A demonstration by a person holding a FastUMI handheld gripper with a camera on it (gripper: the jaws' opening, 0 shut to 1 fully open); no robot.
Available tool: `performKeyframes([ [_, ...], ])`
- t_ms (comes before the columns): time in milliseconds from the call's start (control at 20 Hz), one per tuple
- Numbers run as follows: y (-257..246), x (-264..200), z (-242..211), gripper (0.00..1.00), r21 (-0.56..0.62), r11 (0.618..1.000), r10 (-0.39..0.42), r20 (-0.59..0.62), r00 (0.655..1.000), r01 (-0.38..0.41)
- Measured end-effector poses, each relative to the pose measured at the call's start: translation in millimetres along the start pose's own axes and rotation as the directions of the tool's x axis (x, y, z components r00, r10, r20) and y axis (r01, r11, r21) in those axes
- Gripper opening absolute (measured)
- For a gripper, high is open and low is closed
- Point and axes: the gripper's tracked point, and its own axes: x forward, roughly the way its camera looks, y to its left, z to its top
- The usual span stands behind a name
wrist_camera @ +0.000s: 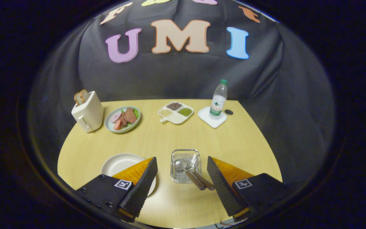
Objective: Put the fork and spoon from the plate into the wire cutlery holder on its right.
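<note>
Gripper view: no legible writing on the objs; the water bottle [218, 99] w/ green cap has a green-and-white label, text too small to make out, and each finger block carries a small square black-and-white marker, no words. Gripper [182, 168] is spread wide, holding nothing, fingers apart over the yellow table [157, 140]. Landmark = wire cutlery holder [185, 165]: it sits just ahead of the fingers, in the gap between them, touching neither. Spoon [183, 168] and fork [196, 168] are both in the holder, heads down inside, brown handles leaning out over its near edge toward the right finger. Plate [119, 163], bare, lies left of the holder, partly under the left finger. Well beyond the holder: divided tray [176, 112] w/ brown, green and pale grains straight behind it; green-rimmed dish of sliced meat and lettuce [123, 119] beyond-left; white toaster [87, 111] w/ bread in its slots further left; the bottle beyond-right, standing upright on a white square coaster [212, 118].
</note>
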Motion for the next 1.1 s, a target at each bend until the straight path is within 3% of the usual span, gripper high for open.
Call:
performKeyframes([
  [200, 8, -39, 31, 1.0, 0.012, 1.0, 0.012, 0.231, 0.973, -0.015],
  [550, 14, -109, 57, 1.0, 0.083, 0.995, 0.001, 0.505, 0.863, -0.05],
  [1100, 7, -161, 71, 1.0, 0.063, 0.998, -0.022, 0.649, 0.761, -0.025],
])
